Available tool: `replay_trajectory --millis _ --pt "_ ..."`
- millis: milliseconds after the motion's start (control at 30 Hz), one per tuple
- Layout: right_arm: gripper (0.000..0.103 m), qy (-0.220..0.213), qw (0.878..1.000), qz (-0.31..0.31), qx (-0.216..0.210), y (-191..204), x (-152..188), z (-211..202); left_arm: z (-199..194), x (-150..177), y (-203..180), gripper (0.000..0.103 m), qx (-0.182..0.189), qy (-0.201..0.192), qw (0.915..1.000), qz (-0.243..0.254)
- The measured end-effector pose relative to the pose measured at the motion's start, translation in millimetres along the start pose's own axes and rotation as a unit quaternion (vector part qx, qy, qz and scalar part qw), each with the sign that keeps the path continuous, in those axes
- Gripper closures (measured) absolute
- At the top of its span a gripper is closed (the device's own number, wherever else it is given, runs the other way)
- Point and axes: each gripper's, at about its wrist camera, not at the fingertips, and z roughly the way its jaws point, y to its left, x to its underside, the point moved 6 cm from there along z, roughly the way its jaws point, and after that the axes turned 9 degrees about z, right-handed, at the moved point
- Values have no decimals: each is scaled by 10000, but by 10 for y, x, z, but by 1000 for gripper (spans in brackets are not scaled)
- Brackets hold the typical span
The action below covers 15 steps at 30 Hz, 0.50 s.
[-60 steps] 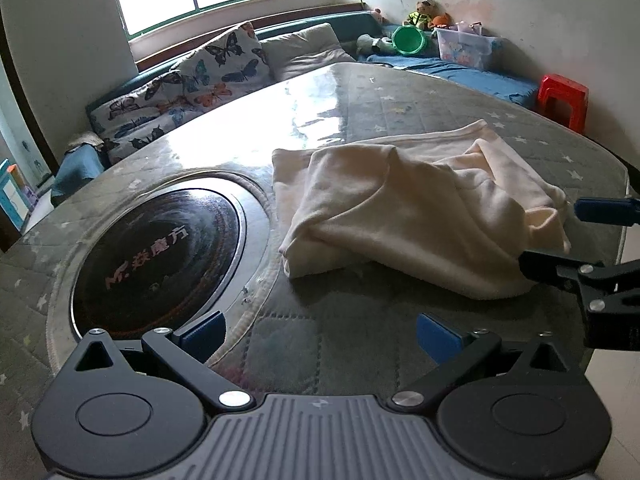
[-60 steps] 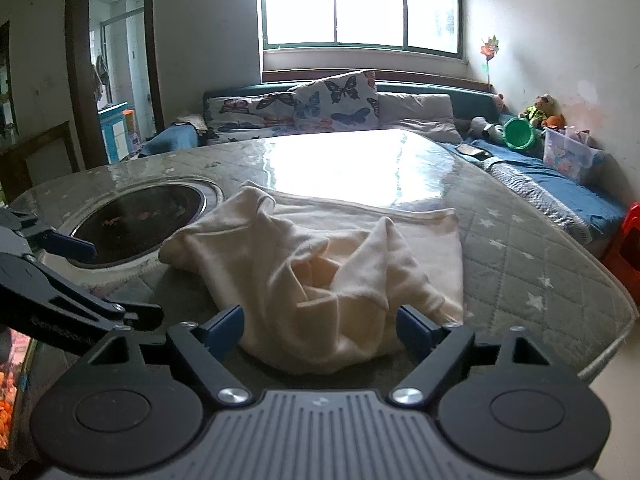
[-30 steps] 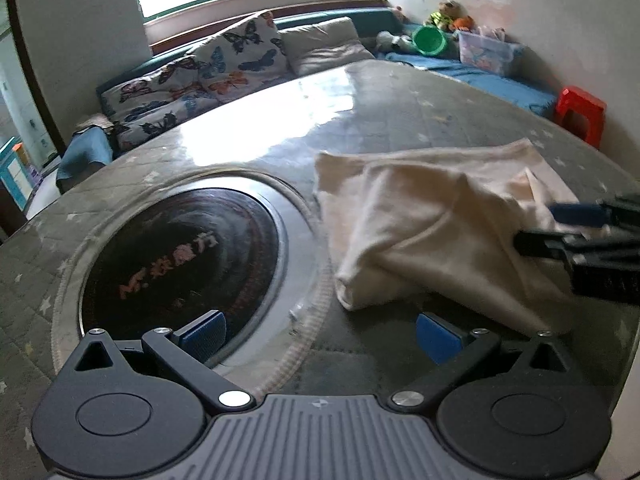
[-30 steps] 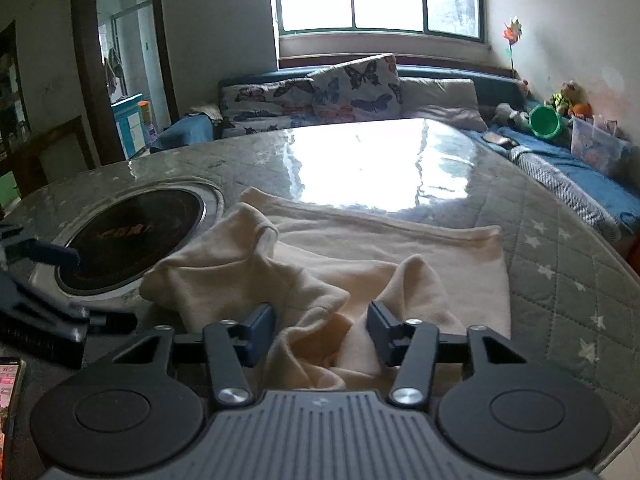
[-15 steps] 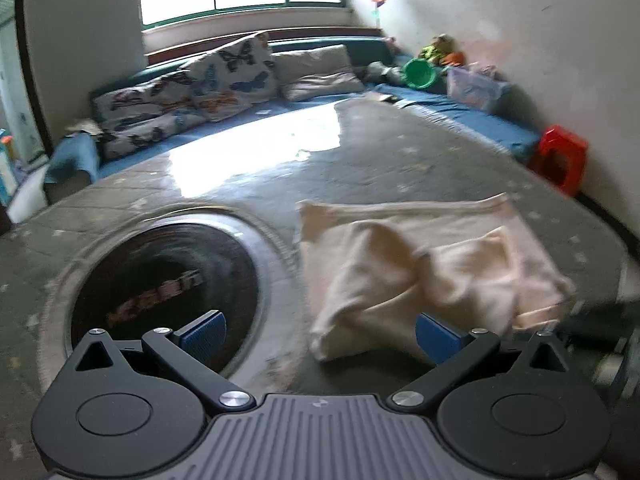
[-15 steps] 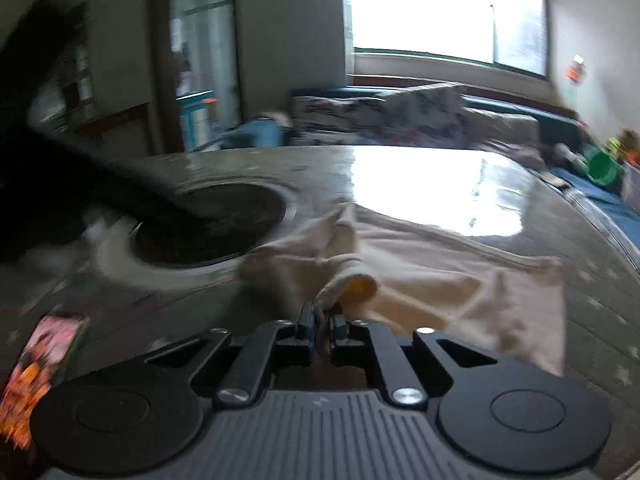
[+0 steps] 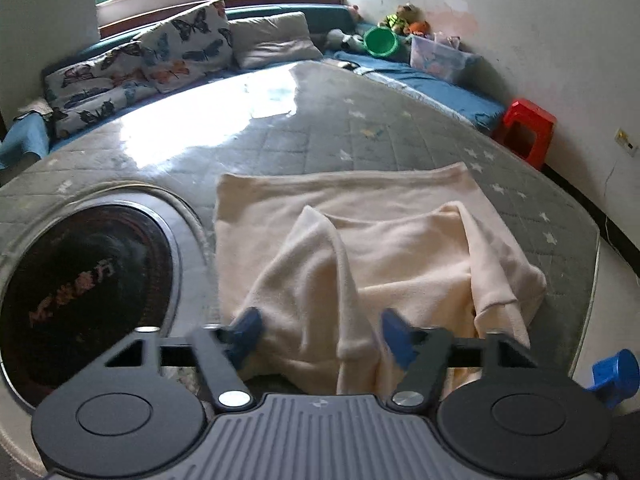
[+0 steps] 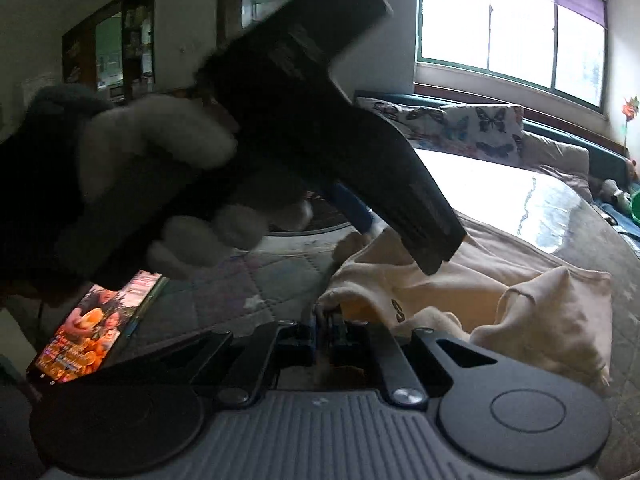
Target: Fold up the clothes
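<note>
I was working in a lived-in home sitting room: a teal corner sofa (image 7: 280, 12) carried butterfly-print cushions (image 7: 188, 48), soft toys (image 7: 404, 16) sat beside a clear plastic storage box (image 7: 440, 58), and a red plastic stool (image 7: 528, 130) stood by the wall.

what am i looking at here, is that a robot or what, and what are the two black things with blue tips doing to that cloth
No robot: a person holds a hand-held two-finger gripper in each hand, and each picture comes from a camera on one gripper looking along its fingers. One view is from the left gripper; its blue-tipped jaws have just been closing around a raised fold of the cream garment, but are not yet pressed shut. The other view is from the right gripper, shut on the garment's edge; there you also see the gloved hand holding the left gripper. The garment lies on a quilted table with a round dark cooktop. A lit phone lies nearby.
</note>
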Motion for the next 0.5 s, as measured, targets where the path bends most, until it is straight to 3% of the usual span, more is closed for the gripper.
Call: replay_trajectory --millis 100,200,367,467,500 --pt "99 45 10000 -12 -32 6 6 -30 20 58 19 76 24 36 10000 1" --pt "96 91 9998 132 -88 -63 -16 -83 -37 124 58 88 43 -20 10000 62" --pt "81 26 9983 550 -175 -327 -157 -305 -167 269 96 90 -3 -75 9998 192" --pt "78 -112 9971 748 -71 -550 -303 -428 -221 358 108 90 2 -21 9997 223" --pt "73 -172 9968 775 34 -631 -351 -458 -242 391 105 90 13 -3 9997 250"
